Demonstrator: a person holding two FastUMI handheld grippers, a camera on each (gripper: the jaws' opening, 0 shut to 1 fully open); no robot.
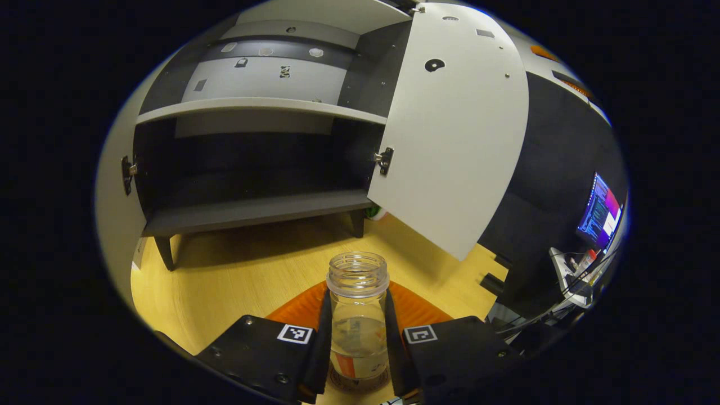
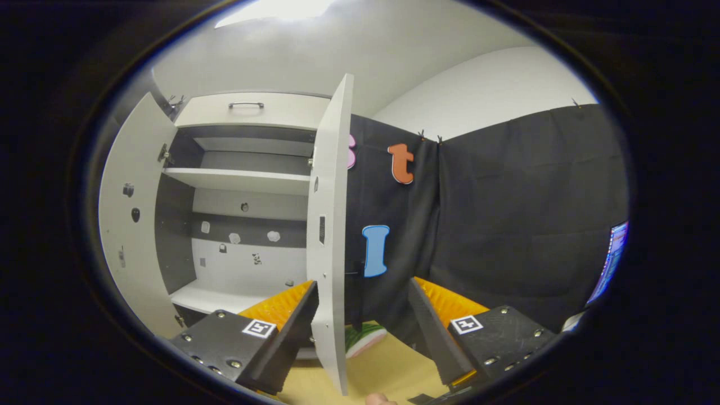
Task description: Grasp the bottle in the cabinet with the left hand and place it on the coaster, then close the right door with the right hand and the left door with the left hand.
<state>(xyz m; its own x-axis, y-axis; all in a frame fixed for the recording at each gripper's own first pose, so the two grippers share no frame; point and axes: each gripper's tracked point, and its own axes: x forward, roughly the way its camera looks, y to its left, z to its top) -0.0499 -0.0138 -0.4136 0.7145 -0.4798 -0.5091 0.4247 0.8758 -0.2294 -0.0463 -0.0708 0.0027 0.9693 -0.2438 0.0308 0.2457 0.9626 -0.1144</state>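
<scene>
Pale wooden tabletop [image 1: 236,275] underfoot. Clear uncapped bottle [image 1: 358,315] pinched in left gripper [image 1: 358,337], base on or just over coaster [image 1: 358,382] (contact unclear). Next: release. Right gripper [image 2: 363,332] spread wide beside right door [image 2: 329,236]; cabinet [image 1: 253,163] open.

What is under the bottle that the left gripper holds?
Under the bottle a round dark coaster shows at its base, on the wooden table. The left gripper fingers cover the coaster's sides, so I cannot tell whether the bottle already rests on it.
</scene>
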